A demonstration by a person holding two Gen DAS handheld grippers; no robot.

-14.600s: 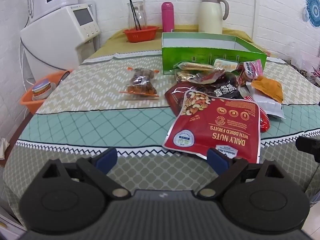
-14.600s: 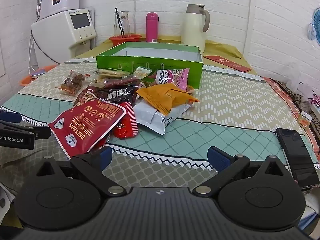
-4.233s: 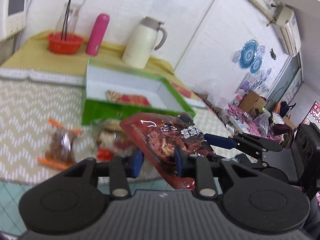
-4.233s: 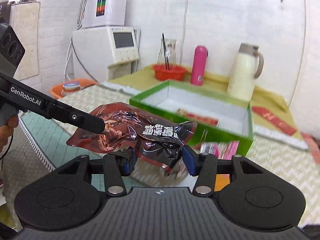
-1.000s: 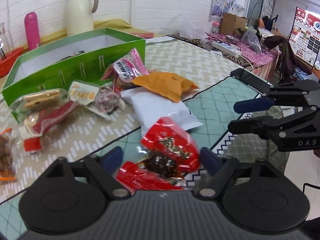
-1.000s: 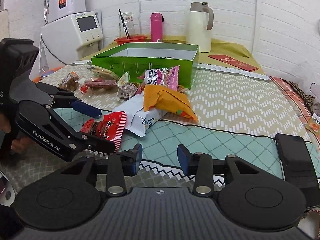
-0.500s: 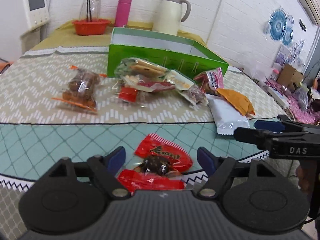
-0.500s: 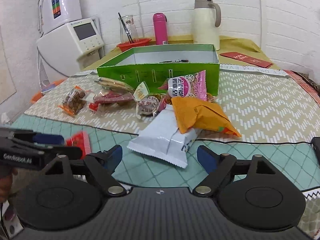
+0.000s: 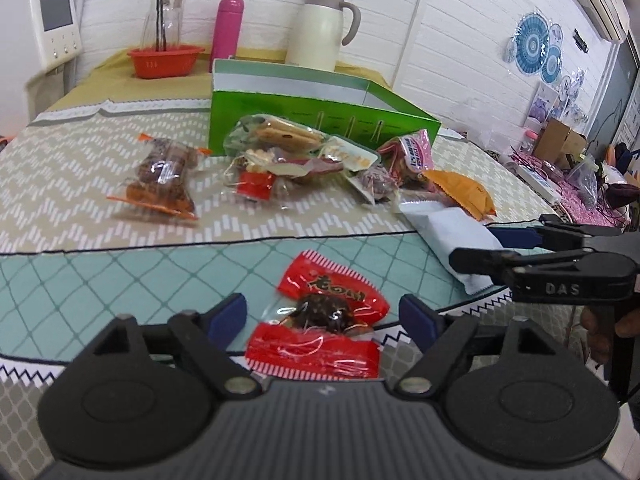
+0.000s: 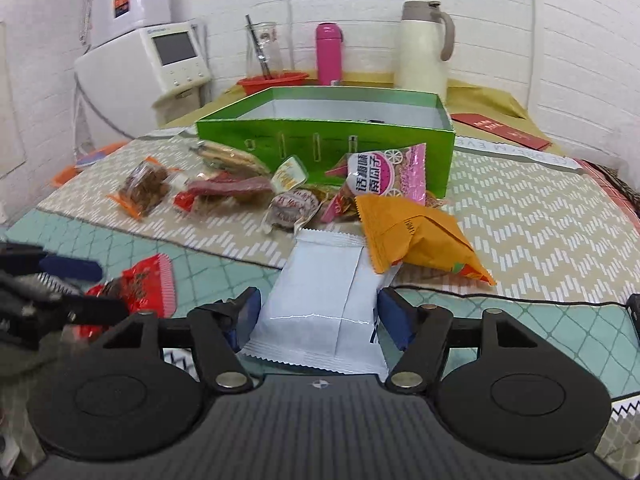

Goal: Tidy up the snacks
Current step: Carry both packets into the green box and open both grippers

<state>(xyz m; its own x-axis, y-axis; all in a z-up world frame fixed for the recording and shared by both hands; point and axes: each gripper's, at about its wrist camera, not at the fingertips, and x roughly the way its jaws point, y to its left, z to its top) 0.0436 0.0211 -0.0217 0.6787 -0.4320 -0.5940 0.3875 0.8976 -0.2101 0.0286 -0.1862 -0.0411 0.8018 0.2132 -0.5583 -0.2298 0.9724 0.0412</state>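
Note:
A red snack packet (image 9: 328,312) lies flat on the teal cloth between the fingers of my left gripper (image 9: 322,316), which is open and not pressing on it. A white packet (image 10: 320,308) lies on the table between the pads of my right gripper (image 10: 320,312); the jaws stand open, close beside its long edges, and the packet is unwrinkled. The open green box (image 10: 320,136) stands behind a heap of snacks, among them an orange bag (image 10: 416,236) and a pink packet (image 10: 384,176). Each gripper shows in the other's view: the right gripper (image 9: 520,248), the left gripper (image 10: 68,280).
A brown candy bag (image 9: 160,184) lies apart at the left. Behind the box stand a cream jug (image 9: 316,28), a pink flask (image 9: 226,32) and a red basket (image 9: 164,60). A dispenser (image 10: 160,64) is at the far left, and a red envelope (image 10: 504,130) at the right.
The right gripper's jaws widened, then it came forward over the white packet, which now lies between its fingers. The left view swung round to face the box, red packet still between its fingers.

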